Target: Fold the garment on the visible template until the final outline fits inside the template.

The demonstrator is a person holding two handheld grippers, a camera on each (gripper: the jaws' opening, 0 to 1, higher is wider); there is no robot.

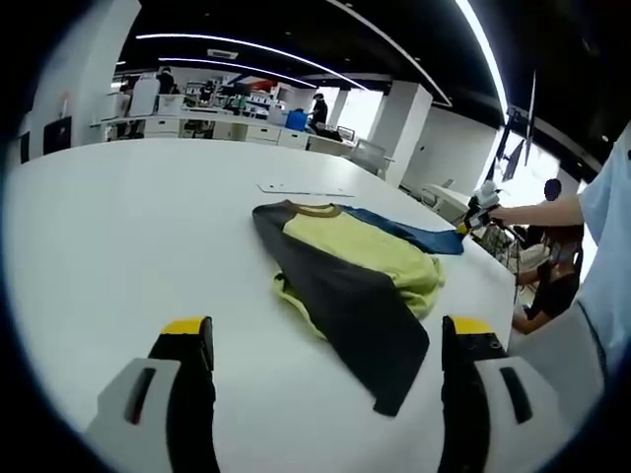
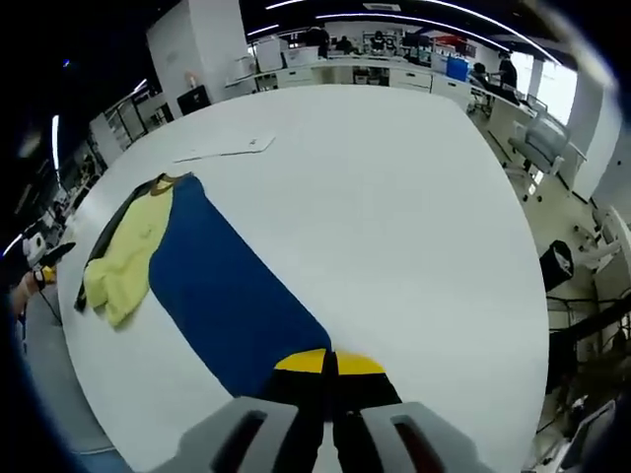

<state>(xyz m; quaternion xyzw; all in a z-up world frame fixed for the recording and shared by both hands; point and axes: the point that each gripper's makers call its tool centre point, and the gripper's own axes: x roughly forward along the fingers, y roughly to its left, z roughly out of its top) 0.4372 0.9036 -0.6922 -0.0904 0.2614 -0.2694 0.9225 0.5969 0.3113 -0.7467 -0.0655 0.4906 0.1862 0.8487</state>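
1. The right gripper [image 2: 328, 367] is showing its two yellow-tipped jaws pressed together at the end of the blue sleeve [image 2: 222, 291], and the cloth is running away from the tips in one taut band, so I am judging it to be clamped on that sleeve.
2. In the left gripper view the same gripper [image 1: 474, 215] is appearing far off to the right, at the tip of the blue sleeve [image 1: 406, 233], which is being drawn out flat across the white table [image 1: 118, 227].
3. The left gripper [image 1: 335, 340] is hanging above the table with its jaws spread wide and nothing between them.
4. The garment [image 1: 345, 271] is lying just ahead of the left jaws: a yellow body, a brown collar beyond it, and a dark sleeve [image 1: 360, 325] crossing toward the right-hand jaw.
5. The cloth is looking light, limp and thin; it is bunching at the yellow hem, so it will probably drag and crease rather than slide as one piece.
6. A pale sheet [image 1: 301, 188], perhaps the template, is lying well beyond the collar; I cannot tell.
7. The dark sleeve's free end, nearest the left jaws, is looking like the best edge to pinch.
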